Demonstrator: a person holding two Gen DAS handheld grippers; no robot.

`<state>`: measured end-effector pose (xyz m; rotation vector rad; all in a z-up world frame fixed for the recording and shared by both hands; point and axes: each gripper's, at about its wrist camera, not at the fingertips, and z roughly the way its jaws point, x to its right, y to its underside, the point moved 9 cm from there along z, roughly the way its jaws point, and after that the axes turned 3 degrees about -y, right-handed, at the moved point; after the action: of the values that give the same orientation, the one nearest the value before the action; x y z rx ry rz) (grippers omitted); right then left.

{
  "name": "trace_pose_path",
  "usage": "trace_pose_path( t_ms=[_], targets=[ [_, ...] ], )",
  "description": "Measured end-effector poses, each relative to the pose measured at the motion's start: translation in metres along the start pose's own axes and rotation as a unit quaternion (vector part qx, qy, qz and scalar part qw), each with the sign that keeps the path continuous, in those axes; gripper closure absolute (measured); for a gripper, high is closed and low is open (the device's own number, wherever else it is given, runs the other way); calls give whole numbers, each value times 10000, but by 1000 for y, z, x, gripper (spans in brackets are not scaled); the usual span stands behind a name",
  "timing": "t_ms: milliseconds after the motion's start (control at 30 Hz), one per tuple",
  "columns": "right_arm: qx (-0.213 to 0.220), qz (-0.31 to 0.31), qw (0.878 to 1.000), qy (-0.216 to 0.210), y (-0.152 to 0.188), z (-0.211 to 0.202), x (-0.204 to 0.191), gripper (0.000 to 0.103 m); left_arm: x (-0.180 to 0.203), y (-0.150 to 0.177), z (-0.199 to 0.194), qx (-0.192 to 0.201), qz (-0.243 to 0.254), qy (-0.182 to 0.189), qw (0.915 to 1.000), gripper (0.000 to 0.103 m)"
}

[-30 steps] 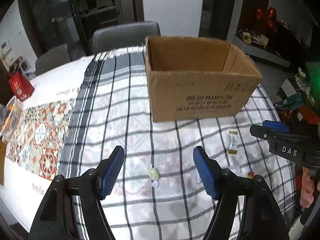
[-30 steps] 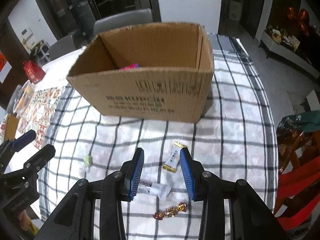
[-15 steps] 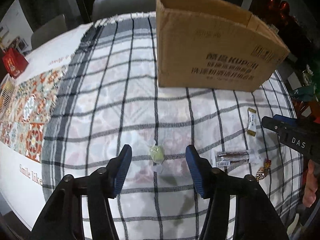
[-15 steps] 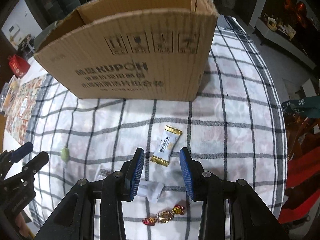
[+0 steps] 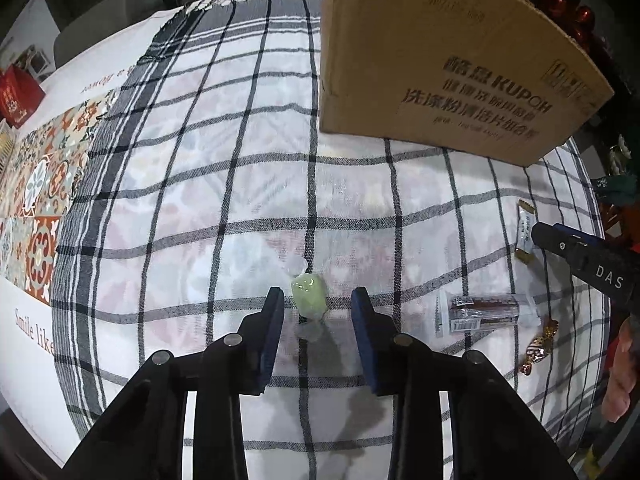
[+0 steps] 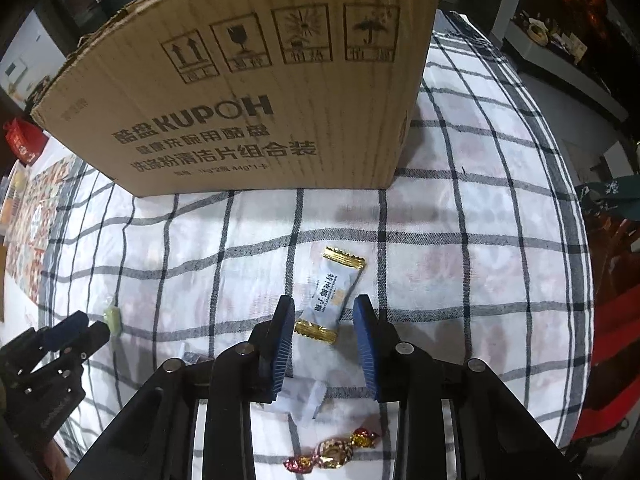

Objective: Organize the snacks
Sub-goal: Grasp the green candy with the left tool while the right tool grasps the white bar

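Both my grippers gape: left (image 5: 318,312) straddles the green candy (image 5: 308,295); right (image 6: 324,318) straddles the white bar (image 6: 329,296), lengthwise toward the box (image 6: 256,92).

The cardboard box (image 6: 256,92) carried "KUPOH" and four handling pictograms. The right tool (image 5: 592,268) bore "DAS". The white cloth (image 5: 36,328) read "Smile like".

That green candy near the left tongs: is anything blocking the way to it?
Nothing visible does. The green candy lies on the checked cloth just ahead of the open left tongs, with only bare cloth between their tips.
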<state>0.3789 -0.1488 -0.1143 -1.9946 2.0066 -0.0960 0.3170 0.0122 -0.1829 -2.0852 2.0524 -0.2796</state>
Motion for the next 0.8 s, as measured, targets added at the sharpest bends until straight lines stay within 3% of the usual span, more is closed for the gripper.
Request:
trace_pose_path(
  t_ms=[633, 800],
  targets=[
    [-129, 108, 9999, -28, -9, 26, 11, 74, 0, 1, 26, -239, -25, -131, 9996, 76],
    [-114, 12, 9999, -42, -12, 30, 9, 81, -2, 2, 27, -229, -55, -96, 9997, 82]
  ],
)
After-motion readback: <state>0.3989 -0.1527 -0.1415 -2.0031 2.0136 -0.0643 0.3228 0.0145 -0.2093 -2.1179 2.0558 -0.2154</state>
